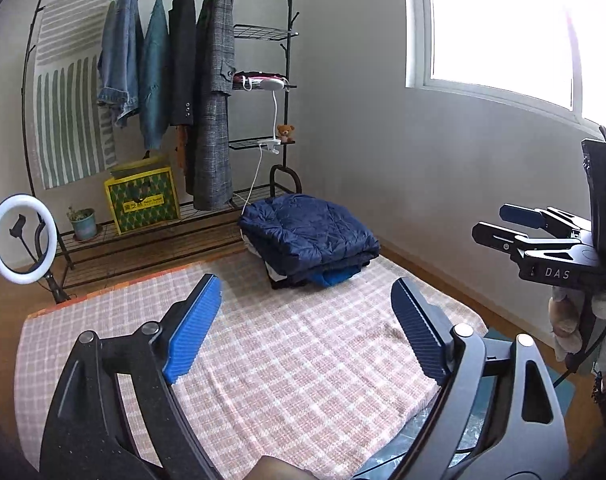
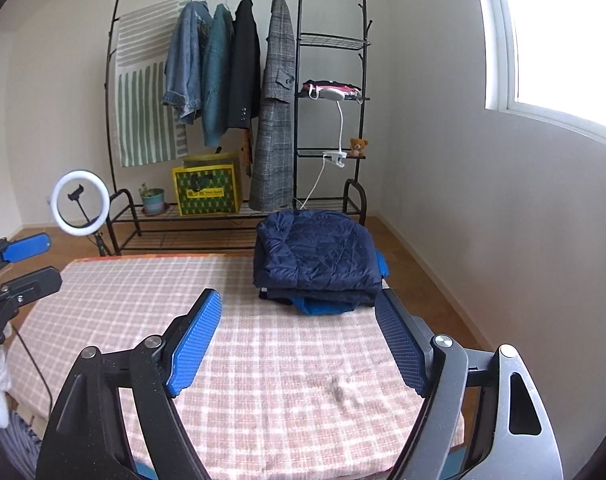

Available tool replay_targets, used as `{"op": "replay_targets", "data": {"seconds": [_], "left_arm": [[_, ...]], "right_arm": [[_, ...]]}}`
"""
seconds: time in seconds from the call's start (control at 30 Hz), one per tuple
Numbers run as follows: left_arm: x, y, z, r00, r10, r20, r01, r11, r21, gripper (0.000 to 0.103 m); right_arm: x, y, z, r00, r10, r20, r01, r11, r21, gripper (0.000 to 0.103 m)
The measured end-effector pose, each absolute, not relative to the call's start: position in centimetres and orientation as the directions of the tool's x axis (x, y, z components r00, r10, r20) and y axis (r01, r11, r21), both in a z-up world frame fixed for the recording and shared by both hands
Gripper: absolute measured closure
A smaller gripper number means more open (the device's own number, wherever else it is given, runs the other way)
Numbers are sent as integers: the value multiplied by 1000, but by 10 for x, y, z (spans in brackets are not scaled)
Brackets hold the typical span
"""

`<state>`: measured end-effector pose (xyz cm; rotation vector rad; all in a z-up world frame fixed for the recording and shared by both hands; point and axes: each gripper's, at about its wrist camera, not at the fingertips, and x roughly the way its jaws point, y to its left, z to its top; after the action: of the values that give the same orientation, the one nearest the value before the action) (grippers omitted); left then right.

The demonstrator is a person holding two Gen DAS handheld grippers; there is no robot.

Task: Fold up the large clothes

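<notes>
I am holding my left gripper [image 1: 307, 324] spread wide over the checked cloth [image 1: 287, 364], gripping nothing. The folded navy jacket [image 2: 317, 254] is lying atop a clothes pile at the cloth's far right corner. My right gripper [image 2: 299, 340] is hovering spread too, empty.

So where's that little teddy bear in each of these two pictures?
Left wrist view: the teddy bear sits left of centre, on the rack's lower wire side shelf.
Right wrist view: the teddy bear sits right of centre, on the same shelf.
Shared landmark: the white clip-on lamp clamped beside it.
</notes>
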<state>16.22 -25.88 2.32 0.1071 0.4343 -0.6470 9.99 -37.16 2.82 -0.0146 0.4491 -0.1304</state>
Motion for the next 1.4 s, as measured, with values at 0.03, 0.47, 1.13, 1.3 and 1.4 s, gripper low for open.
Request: {"op": "replay_targets", "data": {"seconds": [0.03,0.47,1.13,1.3,1.4], "left_arm": [[163,-256,19,711,-559,-426,601,798,-42,13],[177,-242,-35,744,-456,-489,524,851,4,3],[206,-254,-97,662,-387,-642,506,862,2,0],[209,-254,-96,656,-393,-645,508,861,-8,0],[209,-253,-96,657,-394,-642,507,862,-10,0]], "right_arm": [[101,-367,24,892,-142,-429,132,990,-53,24],[119,-341,-32,874,-166,-457,164,985,-44,22],[148,-332,-89,823,-184,-538,165,983,-84,21],[152,-338,-89,820,-180,-543,176,983,-61,21],[152,-342,-88,821,-175,-543,183,982,-40,21]]}}
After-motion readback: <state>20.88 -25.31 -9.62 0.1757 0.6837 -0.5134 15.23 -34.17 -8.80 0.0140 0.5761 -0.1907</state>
